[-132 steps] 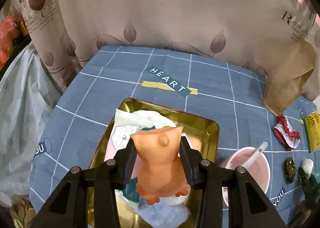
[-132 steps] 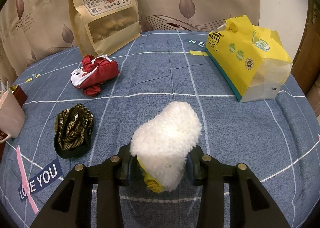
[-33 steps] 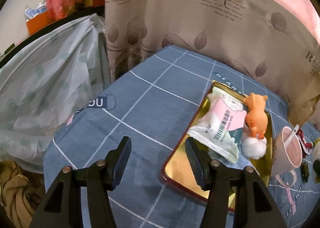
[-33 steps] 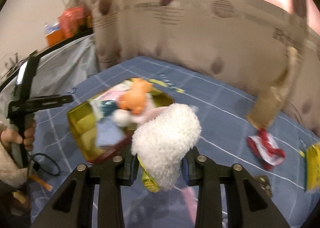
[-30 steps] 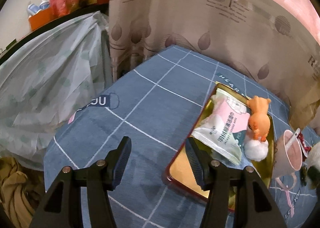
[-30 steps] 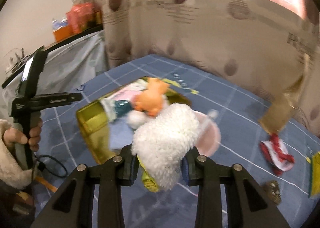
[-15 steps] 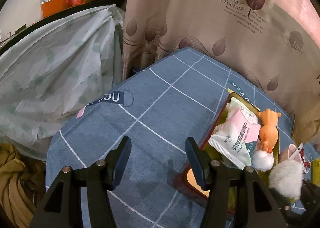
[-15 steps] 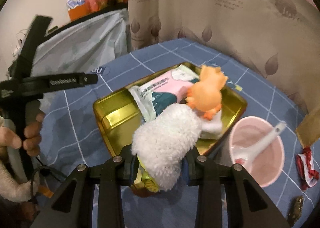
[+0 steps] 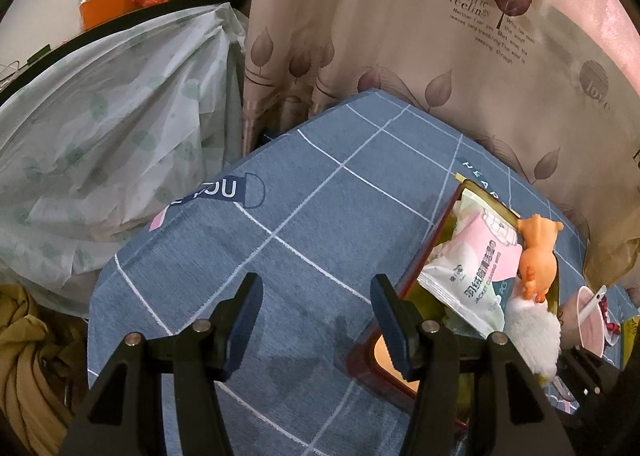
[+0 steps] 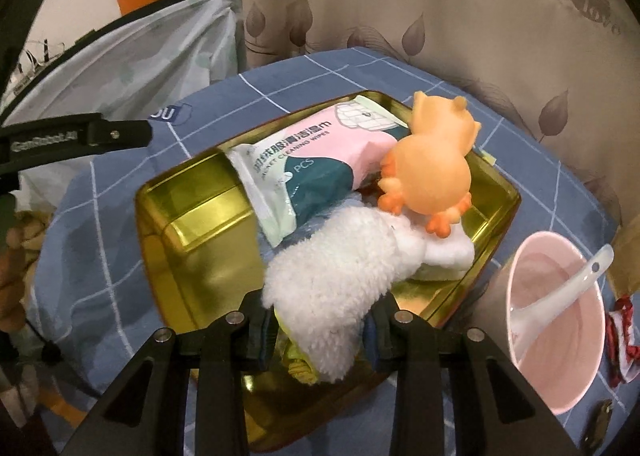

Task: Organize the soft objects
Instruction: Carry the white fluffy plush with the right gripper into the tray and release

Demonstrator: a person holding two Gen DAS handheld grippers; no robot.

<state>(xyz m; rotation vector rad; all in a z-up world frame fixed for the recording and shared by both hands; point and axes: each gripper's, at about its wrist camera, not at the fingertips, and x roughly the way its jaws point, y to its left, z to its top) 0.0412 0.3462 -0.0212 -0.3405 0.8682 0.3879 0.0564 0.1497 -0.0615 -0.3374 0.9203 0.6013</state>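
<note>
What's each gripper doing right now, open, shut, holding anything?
Left gripper: open, holding nothing, over the blue cloth.
Right gripper: shut on the fluffy white toy, above the gold tray.

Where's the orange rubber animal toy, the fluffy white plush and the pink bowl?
orange rubber animal toy (image 10: 430,171), right wrist view, its round back
fluffy white plush (image 10: 332,276), right wrist view, its woolly middle
pink bowl (image 10: 560,372), right wrist view, inner wall

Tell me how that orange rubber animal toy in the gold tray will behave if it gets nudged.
The orange toy leans on the wipes pack and a white pad, not flat on the gold tray, so it probably tips easily. Its rounded body may roll. It looks smooth, possibly slippery.
</note>
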